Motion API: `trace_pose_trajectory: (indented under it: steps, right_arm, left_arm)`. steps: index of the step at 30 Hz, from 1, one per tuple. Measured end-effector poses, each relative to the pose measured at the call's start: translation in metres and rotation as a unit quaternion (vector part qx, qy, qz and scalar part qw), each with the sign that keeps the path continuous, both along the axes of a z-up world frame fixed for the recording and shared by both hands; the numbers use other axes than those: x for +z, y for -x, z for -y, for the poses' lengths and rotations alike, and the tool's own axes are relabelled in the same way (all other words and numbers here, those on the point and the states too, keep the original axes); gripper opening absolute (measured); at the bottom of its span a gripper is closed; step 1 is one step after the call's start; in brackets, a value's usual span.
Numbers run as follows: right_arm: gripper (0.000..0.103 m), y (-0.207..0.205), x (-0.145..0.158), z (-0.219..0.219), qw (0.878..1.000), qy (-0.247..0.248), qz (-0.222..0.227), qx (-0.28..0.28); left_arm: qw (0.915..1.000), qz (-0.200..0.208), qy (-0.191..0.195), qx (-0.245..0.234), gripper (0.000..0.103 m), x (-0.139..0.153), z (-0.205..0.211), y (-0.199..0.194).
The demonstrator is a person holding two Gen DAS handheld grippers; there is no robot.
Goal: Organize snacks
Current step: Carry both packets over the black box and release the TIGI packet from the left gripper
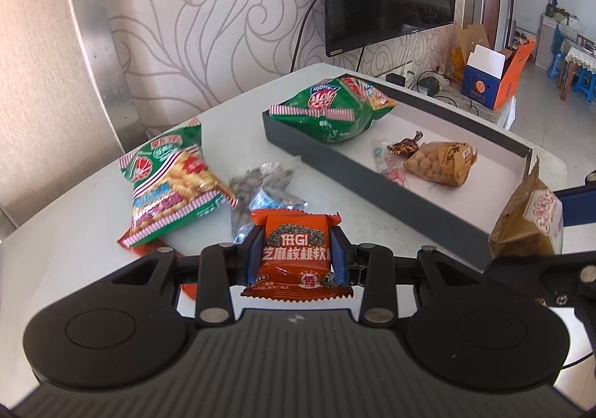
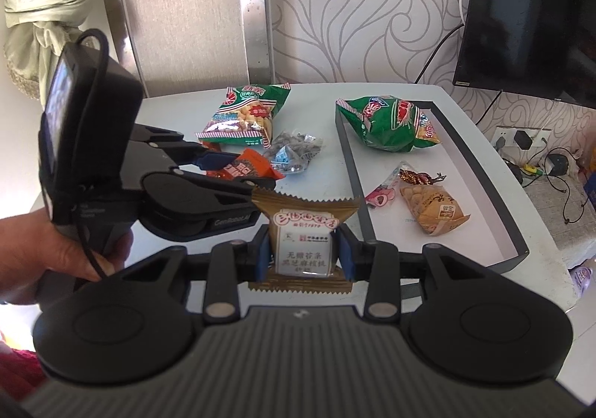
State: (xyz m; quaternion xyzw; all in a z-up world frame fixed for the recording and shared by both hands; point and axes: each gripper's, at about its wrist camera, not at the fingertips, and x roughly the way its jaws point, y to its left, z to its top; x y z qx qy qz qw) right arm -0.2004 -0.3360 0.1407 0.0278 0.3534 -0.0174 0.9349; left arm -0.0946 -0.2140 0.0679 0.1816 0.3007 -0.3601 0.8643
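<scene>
Inside tray (image 1: 372, 172): four snacks (image 1: 335, 109); outside: three.

green snack bags (image 1: 175, 187): 2 | orange packet (image 1: 297, 248): 1 | gold packet (image 2: 303, 232): 1 | clear seed bag (image 1: 266, 191): 1 | tray (image 1: 372, 176): 1 | grippers (image 1: 297, 254): 2

Orange packet (image 1: 296, 250) and gold packet (image 2: 303, 235) held upright; green bag (image 1: 331, 109) in grey tray (image 1: 376, 191).

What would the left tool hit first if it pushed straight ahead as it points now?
Probably the clear packet of dark snacks on the table, just beyond the orange packet that the left tool grips; depth is uncertain.
</scene>
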Motion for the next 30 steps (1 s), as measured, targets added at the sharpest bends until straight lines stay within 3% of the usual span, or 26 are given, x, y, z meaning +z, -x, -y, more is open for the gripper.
trace_pose_trajectory:
  steps: [14,21,30]
  right_arm:
    - [0.04,-0.001,0.001,0.02,1.0,0.002,0.0,-0.017]
    - [0.04,-0.001,0.002,0.035,1.0,0.007,-0.004,-0.027]
    - [0.04,-0.007,0.003,0.056,0.999,0.013,-0.007,-0.034]
  left_arm:
    - [0.9998,0.002,0.011,-0.017,0.043,0.009,0.037,-0.007]
    - [0.9992,-0.011,0.037,-0.015,0.043,0.015,0.053,-0.022]
    - [0.998,-0.018,0.05,-0.034,0.043,0.015,0.097,-0.035]
